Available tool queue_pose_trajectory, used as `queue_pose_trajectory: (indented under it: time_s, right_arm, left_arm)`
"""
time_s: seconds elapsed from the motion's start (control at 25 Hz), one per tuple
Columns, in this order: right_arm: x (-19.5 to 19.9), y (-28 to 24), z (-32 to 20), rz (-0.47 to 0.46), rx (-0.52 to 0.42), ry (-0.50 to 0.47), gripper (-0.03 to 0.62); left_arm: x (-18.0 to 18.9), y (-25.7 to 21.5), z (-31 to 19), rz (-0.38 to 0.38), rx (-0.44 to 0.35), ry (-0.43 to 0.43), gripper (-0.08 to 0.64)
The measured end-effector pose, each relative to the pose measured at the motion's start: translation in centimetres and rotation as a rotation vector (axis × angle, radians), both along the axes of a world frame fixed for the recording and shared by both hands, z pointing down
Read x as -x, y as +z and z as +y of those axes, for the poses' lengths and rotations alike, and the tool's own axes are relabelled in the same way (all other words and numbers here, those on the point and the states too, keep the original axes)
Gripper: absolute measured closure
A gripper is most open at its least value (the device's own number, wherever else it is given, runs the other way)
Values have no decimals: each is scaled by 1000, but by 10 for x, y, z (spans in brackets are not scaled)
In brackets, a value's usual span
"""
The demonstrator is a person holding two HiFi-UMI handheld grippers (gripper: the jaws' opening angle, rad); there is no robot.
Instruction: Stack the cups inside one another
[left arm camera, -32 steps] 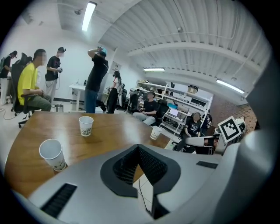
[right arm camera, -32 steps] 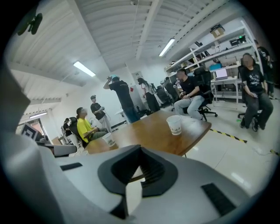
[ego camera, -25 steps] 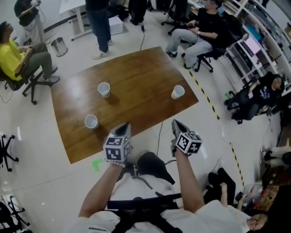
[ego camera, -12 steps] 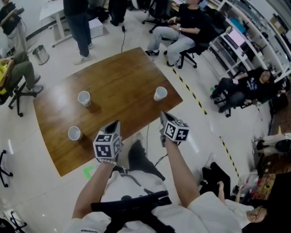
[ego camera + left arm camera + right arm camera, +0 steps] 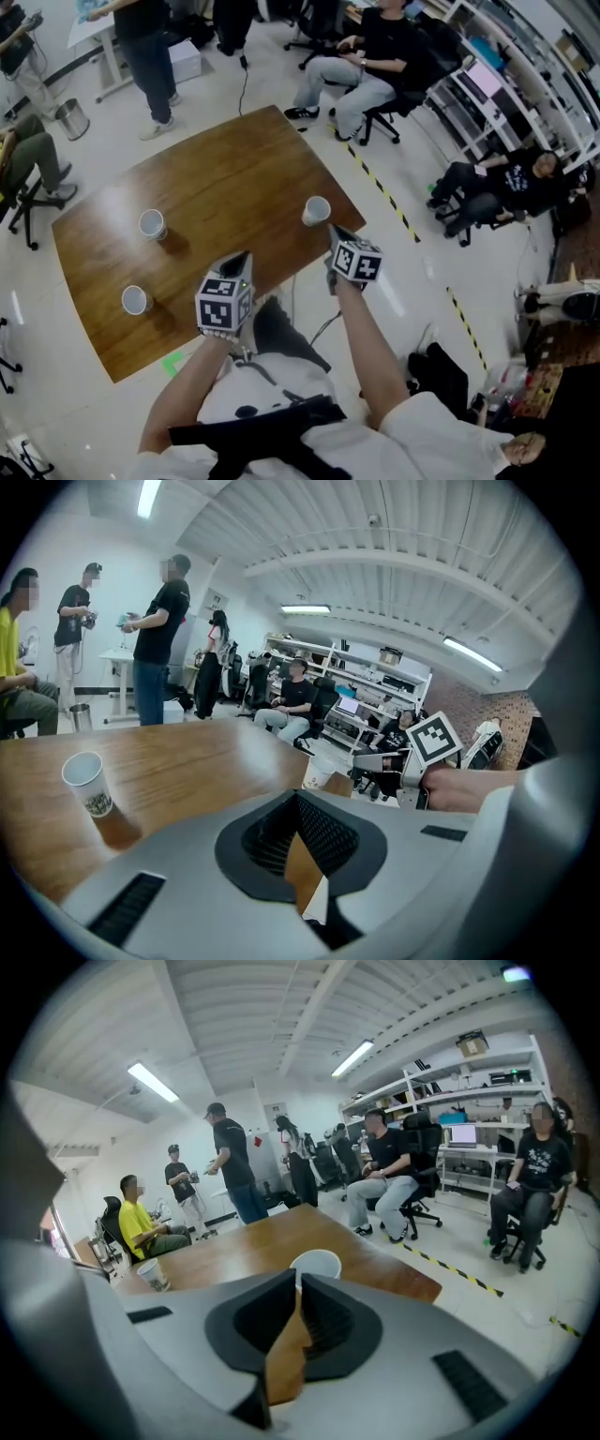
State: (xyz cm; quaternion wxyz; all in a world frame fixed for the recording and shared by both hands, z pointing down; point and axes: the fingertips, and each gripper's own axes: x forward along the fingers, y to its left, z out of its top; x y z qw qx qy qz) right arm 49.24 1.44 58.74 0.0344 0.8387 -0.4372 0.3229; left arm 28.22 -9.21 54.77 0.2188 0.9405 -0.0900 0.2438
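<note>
Three paper cups are standing upright and well apart on a wooden table, none of them nested, while a person is holding a two-jaw tool in each hand over the table's near edge. The right cup is sitting close to the table's right corner. The far left cup and the near left cup are sitting toward the opposite end.

The right gripper is pointing at the right cup from just beside it, without touching it. Its jaws have just been opening and are standing slightly apart, with nothing between them; in the right gripper view the cup's white rim is showing just past the tips.

The left gripper is hovering beside the right one, over the table's edge and well away from every cup. In its own view its tips are meeting, with only bare wood showing through the wedge behind them.

Several people are sitting on office chairs or standing around the table, and a strip of yellow-and-black floor tape is running past its right side.
</note>
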Motion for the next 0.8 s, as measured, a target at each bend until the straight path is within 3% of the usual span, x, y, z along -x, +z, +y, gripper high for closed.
queue_pose_trajectory:
  time_s: [0.12,0.36,0.8]
  right_arm:
    - [-23,6,-5,-2,19,2,544]
    - [-61,26,-18,-17,69,8,463]
    - [-90,58,-37,-88,144,-31,465]
  left_arm:
    - [-11,3,-2,-5,2,-1,566]
    - [-28,11,-14,-13,17,-22,566]
    - [-35,22,-21,-40,35,-45,566]
